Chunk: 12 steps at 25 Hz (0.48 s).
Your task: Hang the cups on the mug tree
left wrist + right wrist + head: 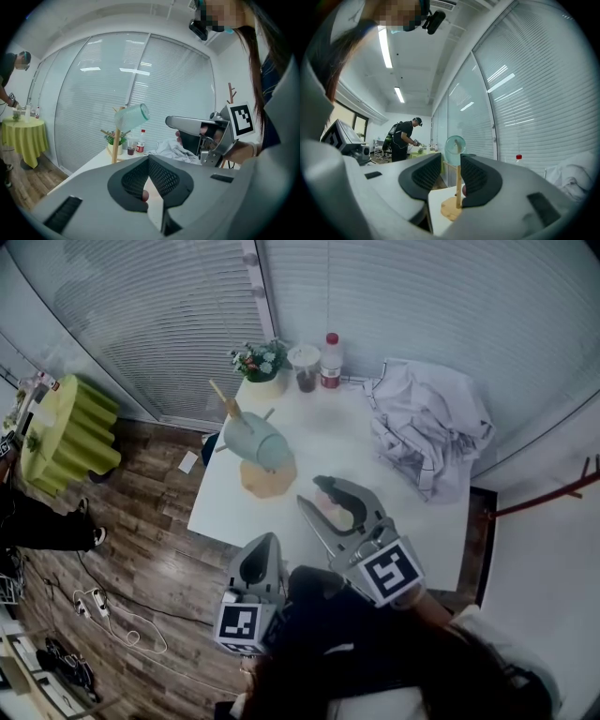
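Head cam: steeply down over tabletop (328,442). L gripper view at near edge, faces window (140,84); R view faces left. All share mug tree (265,474).

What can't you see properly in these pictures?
- Pink thing: head view, the right claw covers most of it, so what it is stays unclear.
- Bottle label: too small in every view.
- Peg holding the pale blue cup: head view, hidden inside the cup.

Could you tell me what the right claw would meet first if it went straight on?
Probably the mug tree's post, centred in the gap between its jaws, below the hanging green cup; depth is unclear.
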Motion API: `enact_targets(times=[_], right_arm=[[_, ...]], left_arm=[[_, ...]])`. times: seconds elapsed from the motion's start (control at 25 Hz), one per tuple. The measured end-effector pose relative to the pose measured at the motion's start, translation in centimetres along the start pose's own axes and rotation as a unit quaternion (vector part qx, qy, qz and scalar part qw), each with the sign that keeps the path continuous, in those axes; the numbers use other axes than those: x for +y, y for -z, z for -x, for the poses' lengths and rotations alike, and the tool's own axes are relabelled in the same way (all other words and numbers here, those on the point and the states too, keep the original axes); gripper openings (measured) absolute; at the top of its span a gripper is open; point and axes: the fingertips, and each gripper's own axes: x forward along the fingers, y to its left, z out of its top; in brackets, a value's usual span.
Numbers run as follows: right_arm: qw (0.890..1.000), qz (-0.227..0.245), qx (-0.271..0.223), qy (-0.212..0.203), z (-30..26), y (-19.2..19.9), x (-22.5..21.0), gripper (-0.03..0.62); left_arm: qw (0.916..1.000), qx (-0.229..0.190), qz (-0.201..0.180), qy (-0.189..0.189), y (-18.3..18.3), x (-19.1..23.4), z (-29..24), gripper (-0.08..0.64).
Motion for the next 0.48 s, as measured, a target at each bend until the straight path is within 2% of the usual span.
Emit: enact_targets(times=[0.28, 0.48], right_arm=[[1.000, -0.006, 0.001, -0.011, 2.5, -0.1, 0.1, 0.113], [1.000, -0.012, -0.004, -0.009, 4.4, 0.0, -0.1, 0.041]], left_arm=[[0.9999, -0.007, 0.002, -0.011, 0.1, -2.2, 0.8, -0.002], [0.9990, -0.033, 0.019, -0.022, -0.2, -3.5, 1.8, -0.002]])
